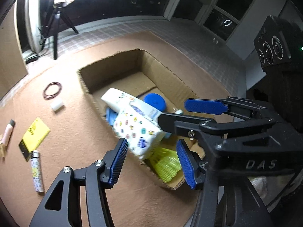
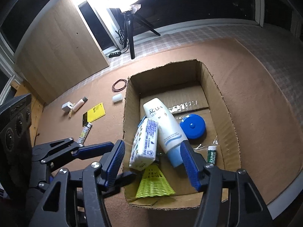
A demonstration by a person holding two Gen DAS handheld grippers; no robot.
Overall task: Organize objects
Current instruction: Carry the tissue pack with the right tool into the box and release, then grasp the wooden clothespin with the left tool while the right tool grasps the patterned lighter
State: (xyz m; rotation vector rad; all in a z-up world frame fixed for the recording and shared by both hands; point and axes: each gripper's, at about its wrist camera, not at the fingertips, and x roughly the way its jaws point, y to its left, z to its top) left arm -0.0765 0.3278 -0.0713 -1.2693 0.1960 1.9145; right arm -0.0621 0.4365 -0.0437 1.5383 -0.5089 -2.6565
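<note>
An open cardboard box (image 2: 225, 113) lies on the tan carpet. Inside it, a patterned white tissue pack (image 2: 144, 143) leans against a white lotion tube (image 2: 164, 124), beside a blue round case (image 2: 193, 125), a yellow-green mesh item (image 2: 153, 183) and a green lip balm (image 2: 212, 154). My right gripper (image 2: 153, 163) hovers open over the box's near end, its pads clear of pack and tube. My left gripper (image 1: 152, 162) is open too; the tissue pack (image 1: 140, 132) shows blurred between and beyond its fingers, untouched. The right gripper (image 1: 189, 113) reaches in from the right of the left wrist view.
Left of the box on the carpet lie a patterned lighter (image 1: 37, 170), a yellow card (image 1: 35, 134), a pink tube (image 1: 8, 130), a white cap (image 1: 57, 105) and a dark elastic ring (image 1: 52, 90). A ring light on a tripod (image 2: 130, 34) stands behind.
</note>
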